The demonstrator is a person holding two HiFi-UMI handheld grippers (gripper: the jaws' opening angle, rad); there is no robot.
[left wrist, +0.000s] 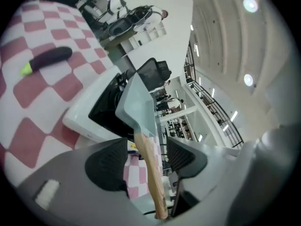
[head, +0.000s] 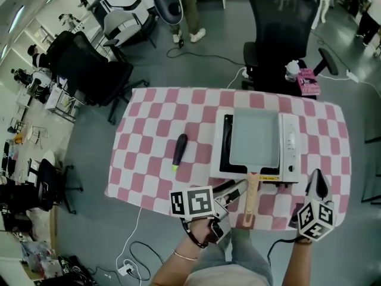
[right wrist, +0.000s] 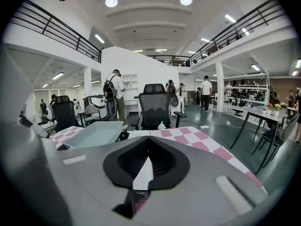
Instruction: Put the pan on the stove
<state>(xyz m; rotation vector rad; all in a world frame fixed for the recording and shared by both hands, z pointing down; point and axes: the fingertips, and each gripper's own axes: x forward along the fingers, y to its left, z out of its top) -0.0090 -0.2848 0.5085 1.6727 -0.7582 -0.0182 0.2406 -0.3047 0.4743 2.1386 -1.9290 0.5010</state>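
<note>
A pale blue-grey rectangular pan (head: pixel 255 137) sits on the white tabletop stove (head: pixel 290 151), its wooden handle (head: pixel 251 198) reaching toward me over the checked cloth. My left gripper (head: pixel 234 196) is at that handle's left side. In the left gripper view, the handle (left wrist: pixel 150 173) runs between the black pads (left wrist: pixel 107 164), with gaps on both sides, so the left gripper (left wrist: pixel 146 161) is open. The pan (left wrist: pixel 138 107) and stove (left wrist: pixel 89 121) lie beyond. My right gripper (head: pixel 317 180) hovers at the table's near right, shut and empty, its pads (right wrist: pixel 162 157) meeting; the pan (right wrist: pixel 96 133) shows to its left.
A black tool with a yellow-green tip (head: pixel 179 151) lies on the pink-and-white cloth (head: pixel 149 159) left of the stove. Black office chairs (head: pixel 280 28) (head: pixel 89 70) stand beyond the table; one holds a pink box (head: pixel 308 81). Cables run over the floor.
</note>
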